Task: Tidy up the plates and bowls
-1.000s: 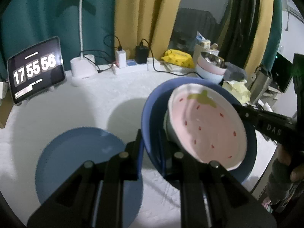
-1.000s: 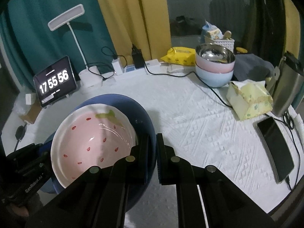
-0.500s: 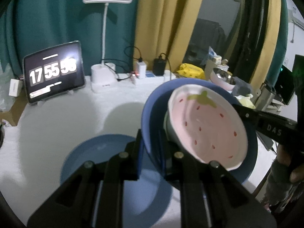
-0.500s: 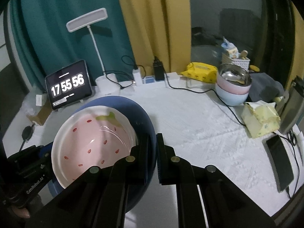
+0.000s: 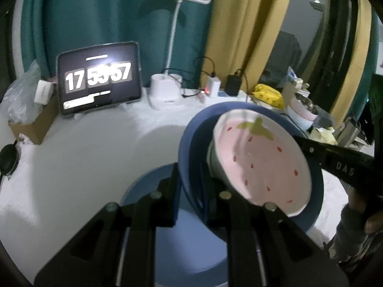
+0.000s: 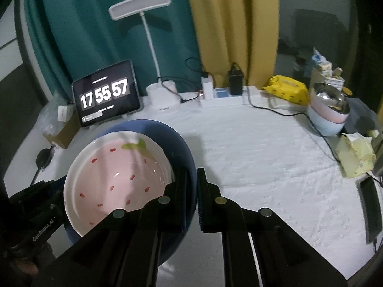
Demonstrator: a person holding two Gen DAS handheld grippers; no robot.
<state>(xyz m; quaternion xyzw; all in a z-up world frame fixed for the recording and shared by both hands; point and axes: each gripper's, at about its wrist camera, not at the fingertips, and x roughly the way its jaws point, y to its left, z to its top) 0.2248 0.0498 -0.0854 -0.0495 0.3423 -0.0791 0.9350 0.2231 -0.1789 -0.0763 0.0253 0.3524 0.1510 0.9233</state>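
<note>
Bowls (image 5: 258, 165) raised, blue plate (image 5: 182, 246) nearer underneath

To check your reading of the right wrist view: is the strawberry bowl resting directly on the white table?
No: the strawberry bowl sits inside the blue bowl, held above the table.

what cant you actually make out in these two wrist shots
- Light blue plate on the table: left wrist view, mostly behind the left hand-held gripper and the dark blue bowl.
- Strawberry bowl underside: hidden inside the dark blue bowl.
- Phone: right wrist view, cut by the frame edge.
</note>
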